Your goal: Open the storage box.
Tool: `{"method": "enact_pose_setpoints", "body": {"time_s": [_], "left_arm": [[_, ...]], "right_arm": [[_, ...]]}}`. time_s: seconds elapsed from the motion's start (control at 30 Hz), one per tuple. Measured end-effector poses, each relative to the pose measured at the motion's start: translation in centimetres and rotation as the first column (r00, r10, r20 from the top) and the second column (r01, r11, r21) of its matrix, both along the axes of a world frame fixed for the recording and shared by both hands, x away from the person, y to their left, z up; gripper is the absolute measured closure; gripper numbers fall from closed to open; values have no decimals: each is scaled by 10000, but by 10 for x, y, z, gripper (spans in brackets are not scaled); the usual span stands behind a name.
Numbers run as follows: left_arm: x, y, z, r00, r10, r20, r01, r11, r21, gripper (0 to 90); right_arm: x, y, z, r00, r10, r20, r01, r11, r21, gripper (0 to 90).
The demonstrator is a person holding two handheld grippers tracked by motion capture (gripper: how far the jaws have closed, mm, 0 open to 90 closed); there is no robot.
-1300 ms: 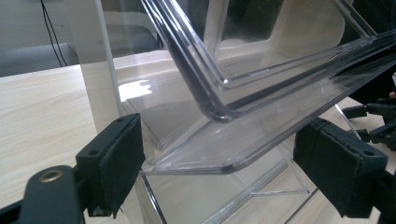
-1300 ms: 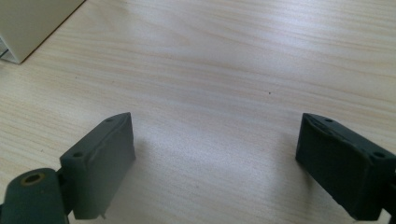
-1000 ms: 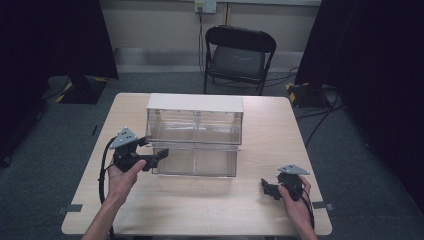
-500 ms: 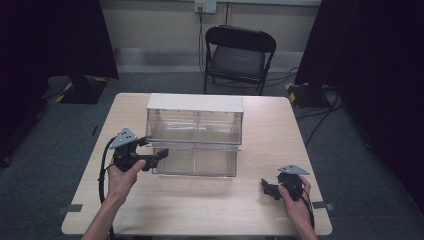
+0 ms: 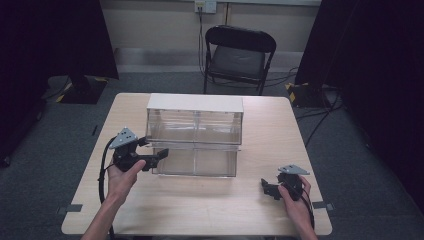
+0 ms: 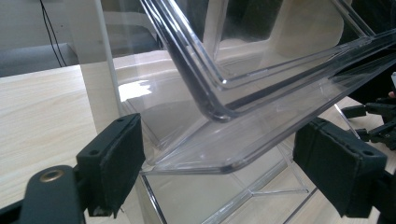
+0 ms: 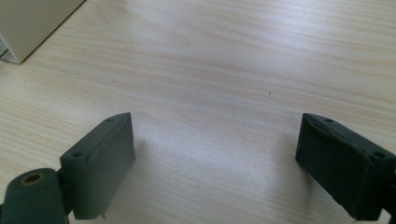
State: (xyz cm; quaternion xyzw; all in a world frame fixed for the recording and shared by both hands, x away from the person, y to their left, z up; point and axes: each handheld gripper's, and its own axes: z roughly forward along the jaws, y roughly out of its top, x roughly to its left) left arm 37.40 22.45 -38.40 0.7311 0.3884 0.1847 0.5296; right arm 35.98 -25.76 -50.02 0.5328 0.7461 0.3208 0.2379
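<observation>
The left tool (image 5: 159, 156) sits at the left end of the clear drawer cabinet (image 5: 195, 131), held up off the bench (image 5: 200, 210) by the person's left hand (image 5: 121, 176). Its jaws stand wide apart, 1 on each side of the left front corner of the pulled-out lower drawer (image 5: 195, 161). In the left gripper view the left tool (image 6: 224, 161) shows the drawer (image 6: 261, 135) corner between its pads (image 6: 119, 161); the corner's rounded clear rim lies close to the left pad, though I cannot tell whether it touches.

The cabinet stands at the middle of the bench, a white top over 2 rows of clear drawers. The lower drawer juts out from the cabinet's front toward the person, while the upper row looks flush with the frame.

Well to the right of the cabinet, near the bench's front right corner, the right tool (image 5: 266, 186) rests low at the bench top in the person's right hand (image 5: 295, 200), pointing left toward the cabinet. In the right gripper view the right tool (image 7: 215, 154) has its jaws spread wide with bare wood between them, and a white corner of the cabinet (image 7: 32, 23) appears at upper left.
</observation>
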Motion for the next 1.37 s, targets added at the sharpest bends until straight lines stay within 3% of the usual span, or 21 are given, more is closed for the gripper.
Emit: {"method": "enact_pose_setpoints", "body": {"time_s": [1.37], "left_arm": [[0, 0, 0, 10000, 16, -26, -15, 10000, 37, 175]], "right_arm": [[1, 0, 0, 10000, 45, -1, -45, 10000, -8, 105]]}}
